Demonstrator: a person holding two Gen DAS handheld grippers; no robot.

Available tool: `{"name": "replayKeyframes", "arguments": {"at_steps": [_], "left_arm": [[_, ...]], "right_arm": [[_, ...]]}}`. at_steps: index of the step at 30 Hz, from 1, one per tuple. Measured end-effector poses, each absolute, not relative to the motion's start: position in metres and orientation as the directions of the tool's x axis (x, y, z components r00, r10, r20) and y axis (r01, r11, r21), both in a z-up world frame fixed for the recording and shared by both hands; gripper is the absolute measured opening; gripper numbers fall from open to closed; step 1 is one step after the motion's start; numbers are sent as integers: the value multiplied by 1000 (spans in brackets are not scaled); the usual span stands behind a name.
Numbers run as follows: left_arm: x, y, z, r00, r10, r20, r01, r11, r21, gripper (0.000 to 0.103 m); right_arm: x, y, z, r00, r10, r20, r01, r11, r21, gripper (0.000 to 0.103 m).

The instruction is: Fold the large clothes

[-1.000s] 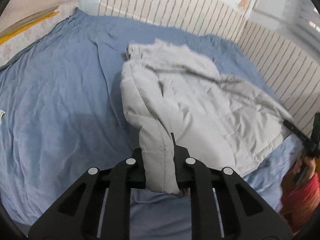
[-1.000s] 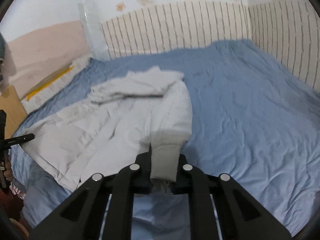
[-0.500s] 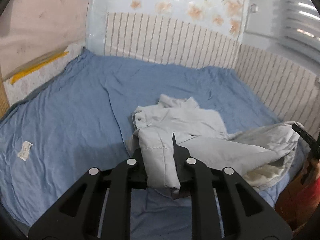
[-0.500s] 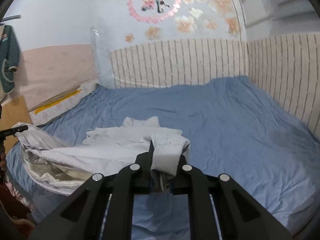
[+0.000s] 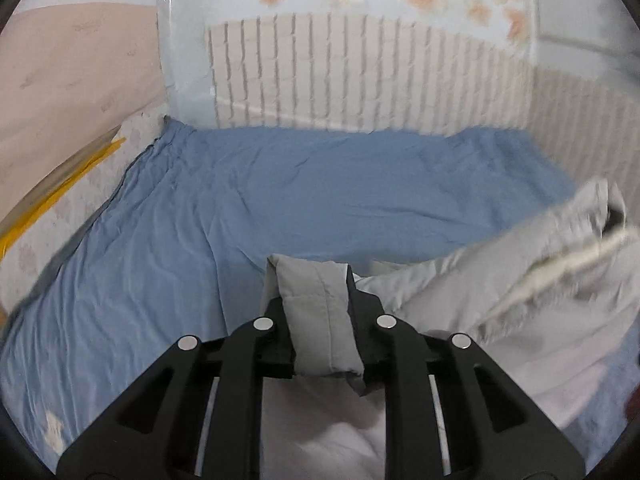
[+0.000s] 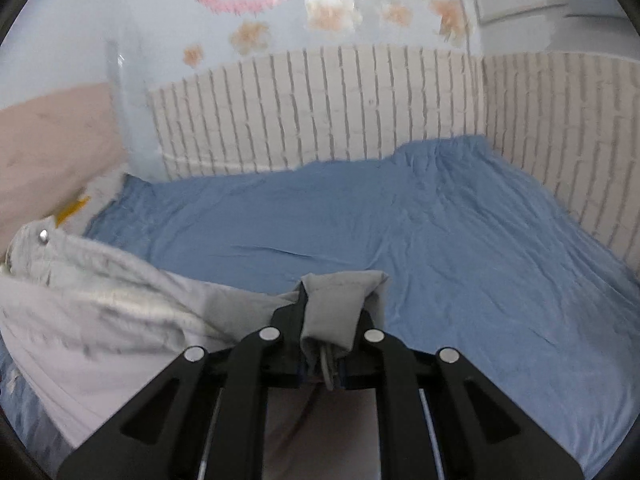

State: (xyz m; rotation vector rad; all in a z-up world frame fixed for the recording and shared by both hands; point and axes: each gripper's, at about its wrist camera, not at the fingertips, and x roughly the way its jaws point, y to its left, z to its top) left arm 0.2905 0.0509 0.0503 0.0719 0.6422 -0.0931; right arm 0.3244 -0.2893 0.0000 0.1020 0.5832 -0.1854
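A light grey padded jacket (image 5: 460,300) is lifted off the blue bed sheet (image 5: 280,184). My left gripper (image 5: 320,320) is shut on one grey sleeve cuff (image 5: 320,304). My right gripper (image 6: 328,320) is shut on the other sleeve cuff (image 6: 336,304). The jacket body hangs between the two grippers, to the right in the left wrist view and to the left in the right wrist view (image 6: 100,288). Its pale lining (image 6: 80,360) faces the cameras. The jacket's lower part is hidden below the grippers.
The blue sheet (image 6: 440,232) covers a wide bed. A white slatted padded wall (image 6: 320,120) runs along the far side and the right side (image 6: 560,120). A beige panel (image 5: 60,80) and a yellow strip (image 5: 60,192) stand at the left.
Both grippers have risen and pulled toward me with the sleeve cuffs. The jacket, spread flat on the bed a second ago, now hangs lifted off the sheet.
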Motion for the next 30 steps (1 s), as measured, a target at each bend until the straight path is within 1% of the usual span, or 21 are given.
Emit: {"name": "replayKeyframes", "arguments": {"at_steps": [1, 2, 4, 6, 7, 8, 9, 11, 12, 13, 14, 15, 17, 19, 22, 25, 26, 27, 28, 29, 30], "left_arm": [[312, 50, 37, 774, -49, -631, 97, 994, 42, 18], [340, 50, 13, 729, -33, -684, 83, 996, 40, 18], [370, 51, -26, 660, -19, -751, 76, 996, 41, 19], [380, 54, -58, 609, -25, -793, 71, 997, 24, 20], [380, 55, -62, 606, -38, -795, 66, 998, 3, 22], [375, 57, -62, 612, -57, -789, 61, 998, -25, 23], [369, 59, -57, 620, -71, -781, 57, 997, -46, 24], [365, 68, -47, 618, -94, -780, 60, 996, -72, 33], [363, 70, -38, 614, -105, -782, 62, 994, -85, 38], [362, 73, -28, 616, -112, -780, 63, 994, -93, 52], [355, 72, -18, 628, -110, -771, 58, 994, -95, 91], [350, 74, -3, 663, -85, -744, 32, 996, -86, 98], [329, 77, 14, 700, -117, -704, 60, 993, -106, 100], [317, 80, 16, 672, -127, -730, 73, 992, -105, 100], [305, 74, 2, 627, -141, -766, 95, 990, -104, 100], [293, 65, -23, 583, -152, -798, 119, 988, -101, 99], [293, 60, -31, 573, -141, -807, 116, 989, -91, 95], [300, 53, -40, 558, -130, -820, 116, 990, -78, 90], [305, 48, -53, 533, -119, -838, 126, 990, -61, 72], [313, 40, -63, 507, -109, -855, 138, 989, -44, 54], [322, 31, -72, 495, -85, -865, 141, 990, -16, 51]], "right_arm": [[349, -289, -16, 784, -160, -600, 211, 977, 15, 10], [371, -288, -38, 738, -171, -653, 215, 976, -13, 10], [394, -287, -70, 668, -172, -724, 209, 977, -40, 11], [397, -286, -88, 643, -167, -747, 206, 978, -41, 13], [394, -287, -91, 645, -149, -749, 209, 978, -15, 17], [389, -292, -90, 654, -122, -746, 214, 976, 28, 19], [385, -296, -88, 658, -101, -746, 216, 975, 59, 24], [376, -309, -72, 675, -49, -736, 227, 963, 145, 35], [372, -315, -65, 691, -32, -723, 230, 957, 177, 51], [363, -316, -55, 712, -25, -702, 233, 951, 203, 79], [350, -320, -37, 756, -31, -654, 239, 943, 231, 87], [346, -323, -26, 777, -29, -628, 235, 940, 247, 91], [331, -324, -8, 800, -2, -600, 215, 935, 283, 91], [324, -321, -7, 788, 0, -615, 214, 938, 274, 91], [321, -313, -26, 747, -15, -664, 219, 950, 225, 91], [327, -301, -57, 687, 21, -726, 209, 952, 225, 90], [333, -293, -71, 660, 30, -751, 206, 954, 220, 90], [336, -288, -80, 646, 36, -763, 201, 956, 215, 83], [339, -280, -89, 629, 42, -776, 189, 960, 205, 63], [347, -270, -99, 598, 43, -800, 174, 968, 182, 49], [353, -263, -104, 581, 43, -813, 162, 973, 167, 23]]}}
